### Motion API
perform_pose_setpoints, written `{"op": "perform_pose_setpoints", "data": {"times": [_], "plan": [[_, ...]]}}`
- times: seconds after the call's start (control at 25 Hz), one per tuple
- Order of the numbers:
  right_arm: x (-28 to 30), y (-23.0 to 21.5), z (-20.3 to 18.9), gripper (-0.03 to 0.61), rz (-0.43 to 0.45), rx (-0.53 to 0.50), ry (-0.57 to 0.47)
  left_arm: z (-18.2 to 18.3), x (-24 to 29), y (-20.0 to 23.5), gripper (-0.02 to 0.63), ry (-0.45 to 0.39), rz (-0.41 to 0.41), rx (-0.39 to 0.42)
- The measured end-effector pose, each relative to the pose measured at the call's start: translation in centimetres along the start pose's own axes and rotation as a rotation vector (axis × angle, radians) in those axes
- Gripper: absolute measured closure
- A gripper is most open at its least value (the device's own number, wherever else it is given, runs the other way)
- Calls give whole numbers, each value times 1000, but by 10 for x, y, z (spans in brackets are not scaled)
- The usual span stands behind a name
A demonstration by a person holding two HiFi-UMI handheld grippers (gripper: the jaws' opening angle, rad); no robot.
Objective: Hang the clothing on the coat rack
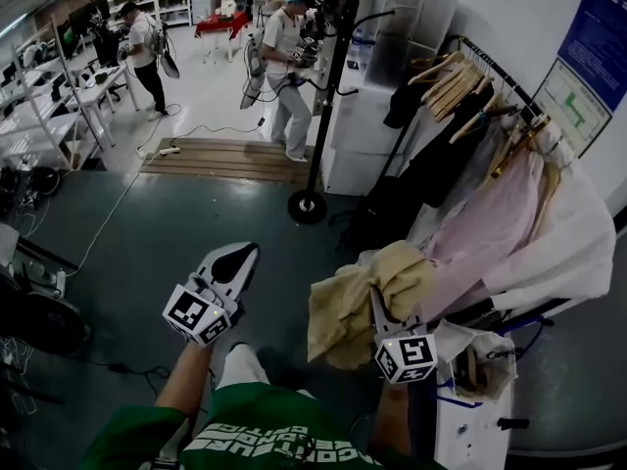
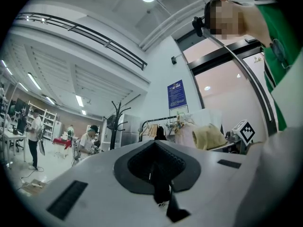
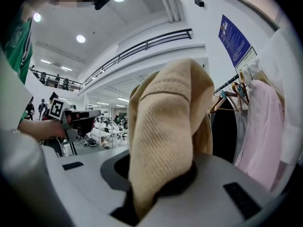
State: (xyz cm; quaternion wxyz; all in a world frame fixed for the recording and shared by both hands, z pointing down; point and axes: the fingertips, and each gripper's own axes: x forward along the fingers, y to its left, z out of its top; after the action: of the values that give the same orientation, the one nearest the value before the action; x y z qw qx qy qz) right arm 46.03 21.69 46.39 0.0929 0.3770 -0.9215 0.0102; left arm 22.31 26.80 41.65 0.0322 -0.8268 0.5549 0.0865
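A tan knit garment (image 1: 355, 297) hangs bunched from my right gripper (image 1: 378, 309), whose jaws are shut on it. In the right gripper view the same tan garment (image 3: 165, 126) fills the middle and drapes up out of the right gripper (image 3: 161, 176), hiding its pads. My left gripper (image 1: 242, 255) is held to the left of the garment, apart from it, shut and empty. In its own view the left gripper (image 2: 155, 167) points toward the black coat rack (image 2: 116, 122). That coat rack (image 1: 333, 86) stands ahead on a round base (image 1: 307, 206), its hooks partly cut off at the top.
A clothes rail (image 1: 490, 71) at the right carries wooden hangers, a black garment (image 1: 441, 160), a pink one (image 1: 480, 233) and a white one (image 1: 568, 248). A white cabinet (image 1: 367, 116) stands behind the rack. Two people (image 1: 284, 67) stand beyond a wooden platform (image 1: 230, 160). Tables (image 1: 49, 106) line the left.
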Motion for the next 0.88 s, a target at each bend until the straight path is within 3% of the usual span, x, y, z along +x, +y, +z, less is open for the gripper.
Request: {"op": "perform_pose_setpoints", "data": {"times": [0.4,0.88], "plan": [[47,-6,1,502,-19,2,16,-13,29,48,609,1,-14,-14],[144,-27,31,502,-100,-20,19,-18,103,155,609,-21,-53,-50]]}}
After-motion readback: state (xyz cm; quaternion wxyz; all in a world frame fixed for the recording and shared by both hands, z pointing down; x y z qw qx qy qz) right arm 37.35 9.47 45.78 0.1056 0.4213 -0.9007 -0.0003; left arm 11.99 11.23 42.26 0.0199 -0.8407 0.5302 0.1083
